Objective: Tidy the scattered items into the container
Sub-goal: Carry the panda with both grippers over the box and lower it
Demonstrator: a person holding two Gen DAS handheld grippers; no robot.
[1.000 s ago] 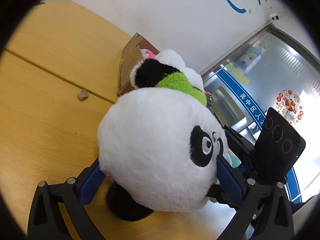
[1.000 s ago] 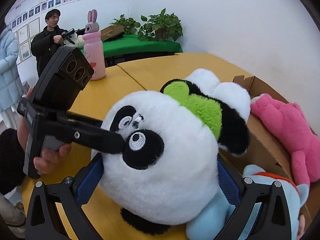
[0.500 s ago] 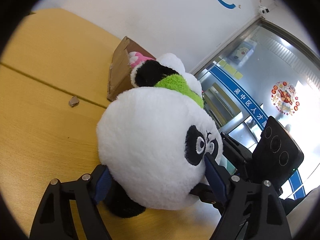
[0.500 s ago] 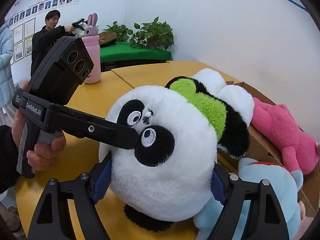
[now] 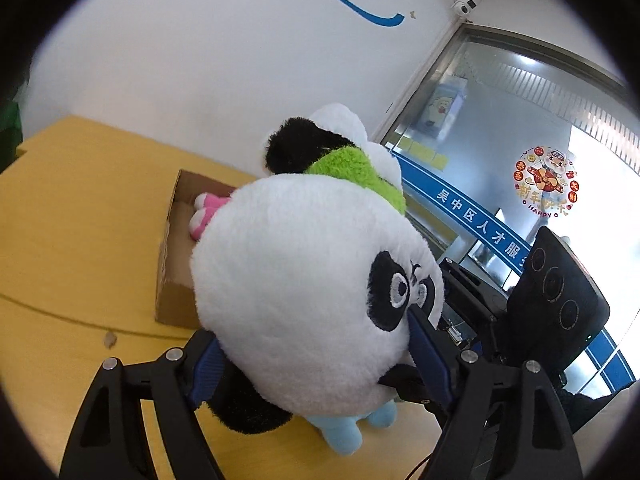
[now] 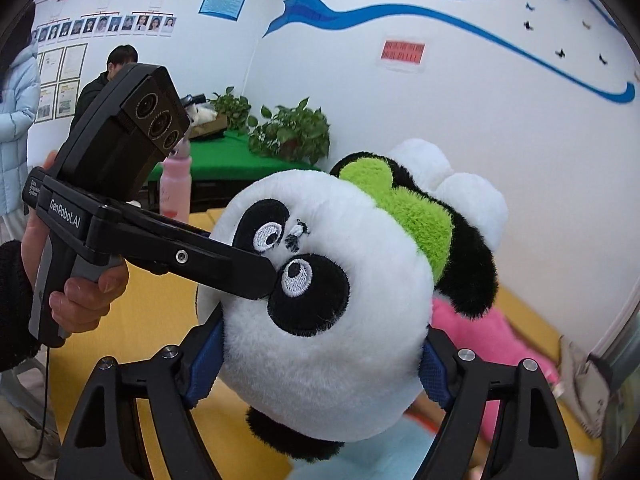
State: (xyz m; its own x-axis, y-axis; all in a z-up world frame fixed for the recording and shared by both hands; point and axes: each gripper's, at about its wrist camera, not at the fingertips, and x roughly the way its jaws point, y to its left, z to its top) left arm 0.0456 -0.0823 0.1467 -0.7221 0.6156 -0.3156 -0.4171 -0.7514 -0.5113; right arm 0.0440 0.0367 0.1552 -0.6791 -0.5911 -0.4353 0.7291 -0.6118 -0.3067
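A large panda plush (image 5: 296, 288) with a green scarf is held by its head between both grippers, lifted above the yellow table (image 5: 72, 248). My left gripper (image 5: 316, 364) is shut on the head's sides. My right gripper (image 6: 320, 364) is shut on it too, from the other side. The open cardboard box (image 5: 172, 248) lies behind the panda with a pink plush (image 5: 204, 210) inside; the pink plush also shows in the right wrist view (image 6: 480, 332). A light blue plush (image 5: 348, 428) lies under the panda on the table.
A small scrap (image 5: 109, 339) lies on the table near the box. A pink bottle (image 6: 176, 184) stands further back, with potted plants (image 6: 292, 132) on a green table. Two people (image 6: 108, 80) stand at the left. A glass door (image 5: 520, 168) is right of the box.
Both grippers have raised the panda off the table and tilted it up; the box now shows its open inside below and behind the panda.
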